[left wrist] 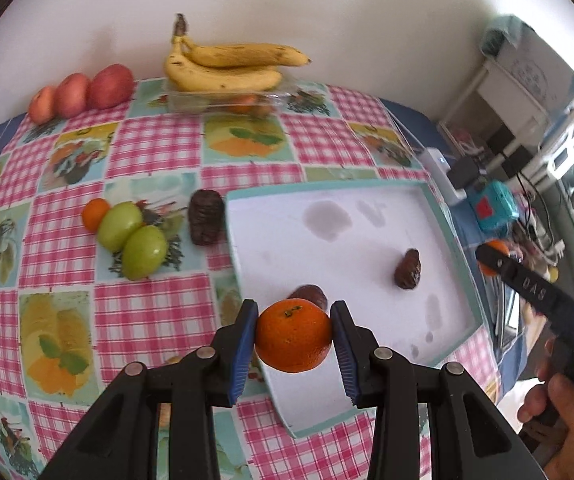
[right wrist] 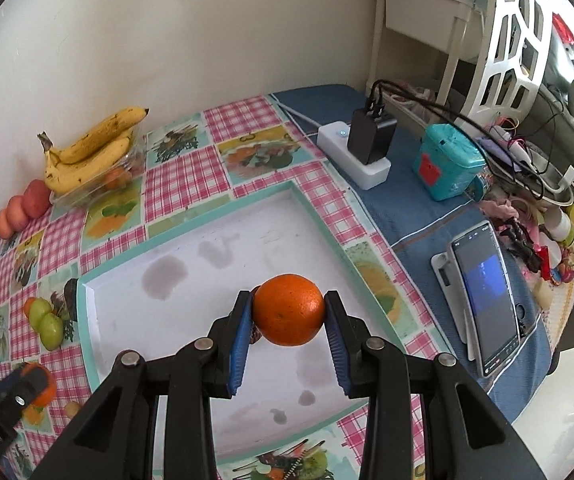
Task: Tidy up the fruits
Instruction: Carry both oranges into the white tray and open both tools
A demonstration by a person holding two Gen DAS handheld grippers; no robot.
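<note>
Both grippers have an orange each right now. The left gripper (left wrist: 293, 334) is clamped on a mandarin (left wrist: 293, 335), pinched between its blue pads, stem end facing up toward the camera, held above the near-left edge of the white tray (left wrist: 367, 256). Just past the fruit, partly hidden behind it, a brown date (left wrist: 311, 295) sits on the tray, and a second date (left wrist: 407, 269) lies farther ahead and to the right on the tray floor.

Left of that gripper on the checked tablecloth (left wrist: 135, 312): two green fruits (left wrist: 133, 236) touching each other, a small orange (left wrist: 95, 213) just beyond them, and a dark third date (left wrist: 206, 217) beside the tray's left rim. Farthest out by the wall are bananas (left wrist: 227, 66) on a clear container and three red apples (left wrist: 83, 92) in a row.

The right gripper (right wrist: 288, 311) is likewise closed on its own orange (right wrist: 288, 309), hanging over the middle of the tray, with something dark peeking out just behind the left pad. Ahead to its right sit a white power strip (right wrist: 357, 156) and a teal box (right wrist: 449, 164).
</note>
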